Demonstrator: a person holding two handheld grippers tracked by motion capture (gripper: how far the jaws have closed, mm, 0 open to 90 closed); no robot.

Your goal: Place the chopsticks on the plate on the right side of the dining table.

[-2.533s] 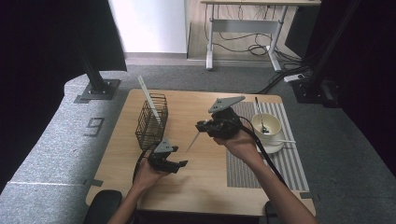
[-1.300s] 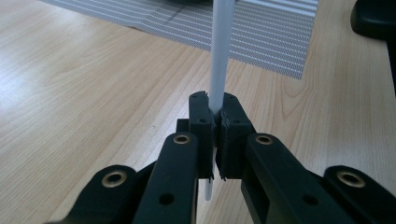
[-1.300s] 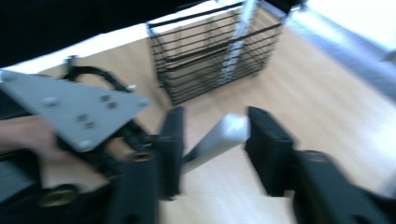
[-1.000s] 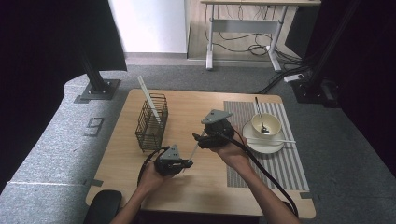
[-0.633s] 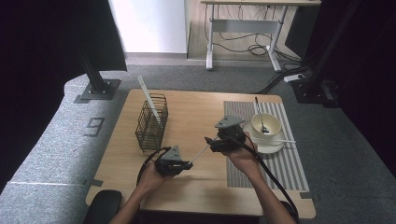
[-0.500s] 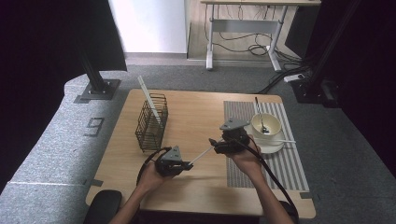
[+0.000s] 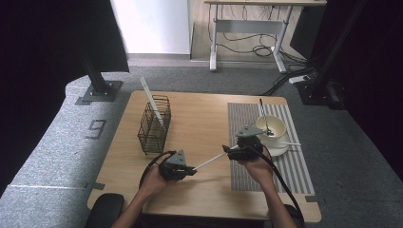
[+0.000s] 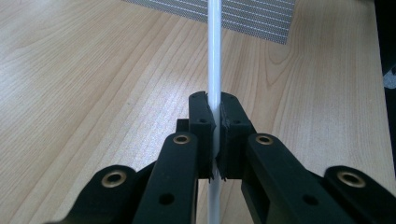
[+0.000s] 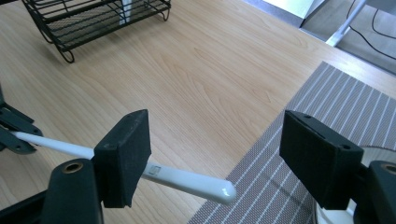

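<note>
Wooden table (image 7: 199, 118), pale grain, open bare surface between the black wire rack (image 7: 154, 124) at its left and the grey striped mat (image 7: 294, 164) at its right; both hands work near the front edge. White plastic stick (image 7: 210, 162), slim, smooth, round-tipped, spans level between the grippers. Left gripper (image 8: 214, 122): jaws clamped tight on the stick. Right gripper (image 9: 217, 156): jaws spread wide, the stick's tip lying between them beside one pad, the other well apart. Cream bowl (image 7: 272, 127) on mat behind.
</note>
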